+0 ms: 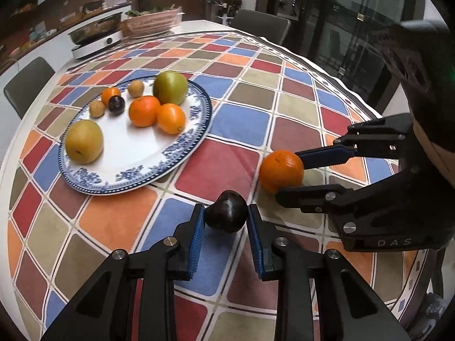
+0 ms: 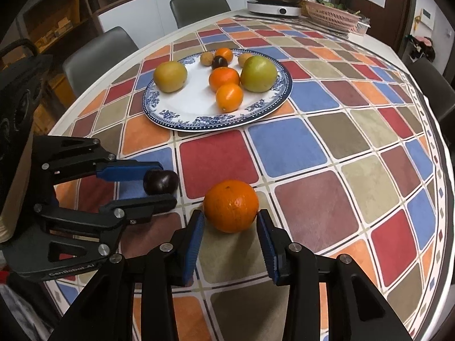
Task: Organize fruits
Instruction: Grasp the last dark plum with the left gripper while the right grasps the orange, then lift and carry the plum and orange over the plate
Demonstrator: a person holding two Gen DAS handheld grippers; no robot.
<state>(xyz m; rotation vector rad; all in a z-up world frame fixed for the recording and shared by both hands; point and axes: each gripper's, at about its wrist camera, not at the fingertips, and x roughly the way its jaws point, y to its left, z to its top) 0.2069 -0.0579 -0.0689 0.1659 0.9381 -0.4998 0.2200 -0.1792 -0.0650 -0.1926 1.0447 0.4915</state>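
A dark plum (image 1: pixel 226 213) rests on the checked tablecloth with my left gripper (image 1: pixel 226 209) shut on it, both blue pads against its sides. To its right an orange (image 1: pixel 281 170) sits on the cloth between the fingers of my right gripper (image 1: pixel 287 174). In the right wrist view the orange (image 2: pixel 231 206) is at the tips of my right gripper (image 2: pixel 231 216), and both tips touch its sides. There, my left gripper (image 2: pixel 167 183) holds the plum (image 2: pixel 160 182) at the left. Beyond stands a blue-rimmed plate (image 1: pixel 136 187) with pears, oranges, a plum and small brown fruits.
The plate (image 2: pixel 199 126) lies just beyond both grippers. A white electric cooker (image 2: pixel 274 8) with a pan and a pink basket (image 2: pixel 332 17) stand at the table's far end. Grey chairs (image 2: pixel 99 54) line the far side. The table edge curves near at the right.
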